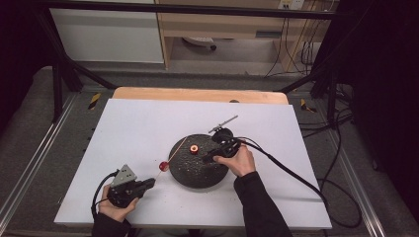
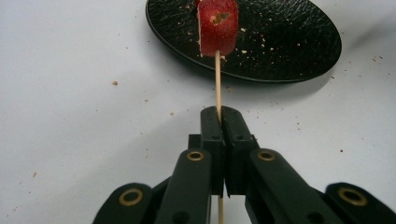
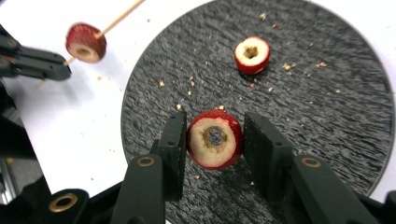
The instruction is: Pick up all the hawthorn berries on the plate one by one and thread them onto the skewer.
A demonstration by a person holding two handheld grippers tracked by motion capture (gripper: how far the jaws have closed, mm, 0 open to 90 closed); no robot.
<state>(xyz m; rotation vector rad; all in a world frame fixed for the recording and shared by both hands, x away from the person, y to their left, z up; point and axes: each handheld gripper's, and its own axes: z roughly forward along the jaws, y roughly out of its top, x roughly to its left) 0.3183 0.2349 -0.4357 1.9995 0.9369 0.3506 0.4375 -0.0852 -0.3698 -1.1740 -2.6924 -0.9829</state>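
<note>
A round black plate [image 1: 190,175] lies mid-table. My left gripper [image 1: 151,182] [image 2: 219,114], at the plate's near left, is shut on a thin wooden skewer [image 2: 217,79] that points toward the plate. One red cored fruit slice [image 1: 163,166] [image 2: 218,25] is threaded on it, hanging by the plate's edge. Over the plate, my right gripper [image 1: 208,158] [image 3: 215,119] is shut on a second red cored slice [image 3: 215,144], its hole facing the camera, held a little above the plate. A third slice [image 1: 194,148] [image 3: 252,54] lies flat on the plate [image 3: 327,107].
A white mat [image 1: 138,123] covers the wooden table. A thin metal tool [image 1: 223,123] lies just behind the plate. Crumbs are scattered on the plate and on the mat. The right gripper's cable [image 1: 286,170] runs off to the right.
</note>
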